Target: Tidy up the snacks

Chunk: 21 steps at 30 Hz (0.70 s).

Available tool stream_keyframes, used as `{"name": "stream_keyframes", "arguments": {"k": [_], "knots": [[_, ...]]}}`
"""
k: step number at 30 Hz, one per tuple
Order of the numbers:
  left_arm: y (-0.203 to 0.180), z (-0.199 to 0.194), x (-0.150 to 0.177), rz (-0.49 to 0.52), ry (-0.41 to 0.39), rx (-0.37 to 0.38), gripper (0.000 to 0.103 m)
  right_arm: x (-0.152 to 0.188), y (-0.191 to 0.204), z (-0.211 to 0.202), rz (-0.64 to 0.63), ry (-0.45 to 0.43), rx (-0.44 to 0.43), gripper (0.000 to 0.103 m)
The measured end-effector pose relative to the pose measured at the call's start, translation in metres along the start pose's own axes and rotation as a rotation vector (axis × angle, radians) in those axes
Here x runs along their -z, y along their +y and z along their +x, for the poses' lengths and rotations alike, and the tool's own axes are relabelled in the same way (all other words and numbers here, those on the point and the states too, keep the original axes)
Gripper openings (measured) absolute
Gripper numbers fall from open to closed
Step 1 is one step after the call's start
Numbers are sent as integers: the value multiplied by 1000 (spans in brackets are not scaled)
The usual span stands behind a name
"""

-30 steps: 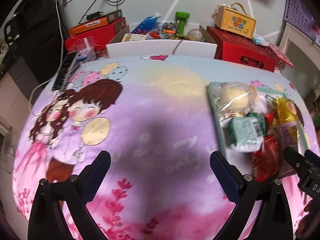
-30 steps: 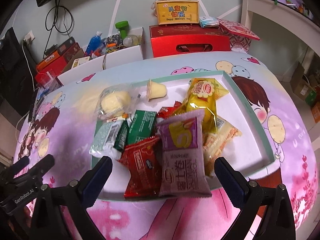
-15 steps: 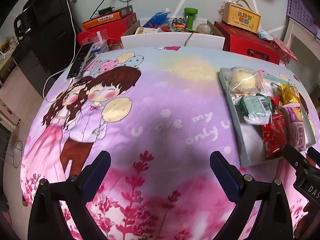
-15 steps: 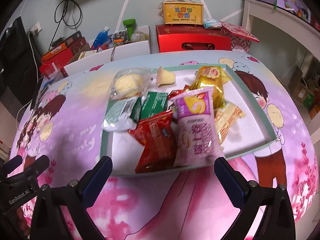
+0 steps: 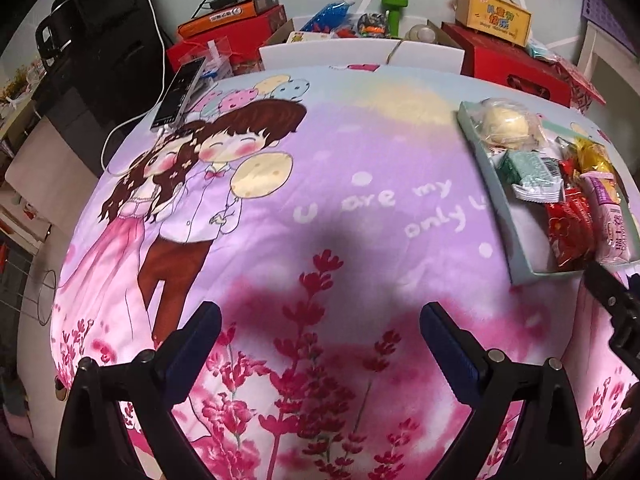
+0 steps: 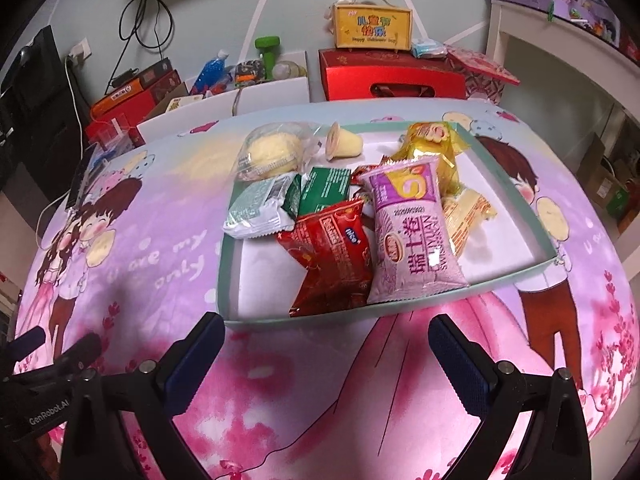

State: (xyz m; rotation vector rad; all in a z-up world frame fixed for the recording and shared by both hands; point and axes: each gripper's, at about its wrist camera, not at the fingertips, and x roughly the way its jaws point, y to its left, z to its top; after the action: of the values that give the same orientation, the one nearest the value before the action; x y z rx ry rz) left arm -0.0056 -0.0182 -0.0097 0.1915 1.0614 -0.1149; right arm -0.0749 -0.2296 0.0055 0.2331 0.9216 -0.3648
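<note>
A shallow pale-green tray (image 6: pixel 516 190) on the cartoon-print cloth holds several snacks: a purple roll pack (image 6: pixel 412 236), a red pack (image 6: pixel 332 256), two green packs (image 6: pixel 260 208), a clear-wrapped bun (image 6: pixel 272 152), a pudding cup (image 6: pixel 342 145) and yellow packs (image 6: pixel 434 140). My right gripper (image 6: pixel 326 344) is open and empty, just in front of the tray's near edge. My left gripper (image 5: pixel 320 328) is open and empty over bare cloth, left of the tray (image 5: pixel 494 184). The tray's right part is cut off in the left wrist view.
Behind the table stand red boxes (image 6: pixel 394 76), a yellow gift box (image 6: pixel 372 26), white open boxes (image 5: pixel 360 54) with bottles and small items. A phone on a cable (image 5: pixel 178 94) lies at the table's far left corner. A white shelf (image 6: pixel 560 52) stands right.
Both grippers have drawn back toward the near table edge and risen. The tray and snacks look farther away. Both stay open and empty.
</note>
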Motion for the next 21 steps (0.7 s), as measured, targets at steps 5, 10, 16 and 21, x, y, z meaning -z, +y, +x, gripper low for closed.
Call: {"name": "stream_keyframes", "arguments": {"k": [5, 10, 16, 21], "knots": [[1, 2, 0, -2, 9, 0, 99, -1, -2, -2, 3, -18, 18, 103], [0, 5, 0, 6, 22, -10, 99, -3, -4, -2, 12, -27, 18, 103], [-2, 7, -2, 11, 33, -18, 99, -4, -5, 2, 11, -23, 27, 103], [-4, 10, -2, 13, 43, -13, 99, -4, -7, 3, 19, -22, 28, 103]]}}
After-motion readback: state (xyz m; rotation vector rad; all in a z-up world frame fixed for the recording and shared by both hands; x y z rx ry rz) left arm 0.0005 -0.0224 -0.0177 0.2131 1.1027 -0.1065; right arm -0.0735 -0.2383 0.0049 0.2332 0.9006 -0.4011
